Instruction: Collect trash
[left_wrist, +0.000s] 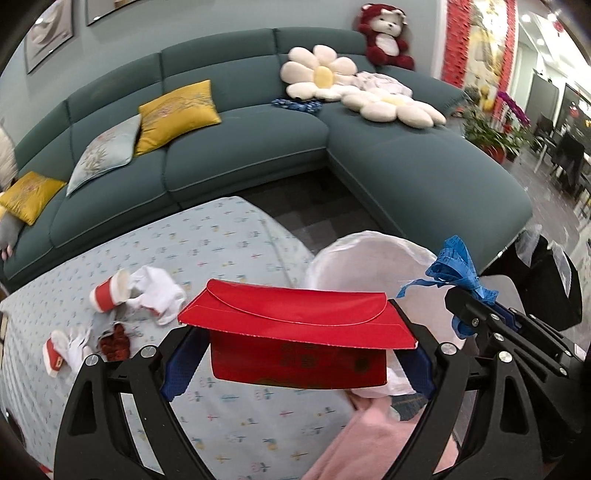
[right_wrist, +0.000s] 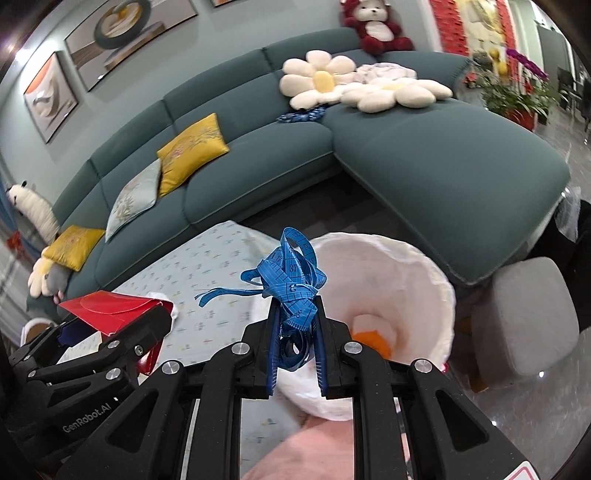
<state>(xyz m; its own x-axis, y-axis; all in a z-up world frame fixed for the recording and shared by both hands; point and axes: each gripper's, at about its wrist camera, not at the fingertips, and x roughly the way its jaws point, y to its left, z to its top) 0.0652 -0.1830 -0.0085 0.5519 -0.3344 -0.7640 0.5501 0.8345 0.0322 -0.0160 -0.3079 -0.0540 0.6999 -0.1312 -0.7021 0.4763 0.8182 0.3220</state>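
Left wrist view: cup (left_wrist: 109, 293) and rags (left_wrist: 159, 291) left on table (left_wrist: 229, 251); left gripper (left_wrist: 295, 354) clamping red box (left_wrist: 299, 332); right gripper (right_wrist: 297, 325) pinching blue tape (right_wrist: 291, 280) above white bin (right_wrist: 417, 273), likely for dropping both in.

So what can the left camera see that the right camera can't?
Only the left wrist view shows the tipped red-and-white paper cup, the crumpled white tissues and the dark red crumbs on the patterned tablecloth.

Only the right wrist view shows the orange scrap deep inside the white-lined bin, plus the grey padded stool.

Both show the left gripper clamping the red cardboard box, the right gripper pinching the tangled blue measuring tape, and the teal sofa.
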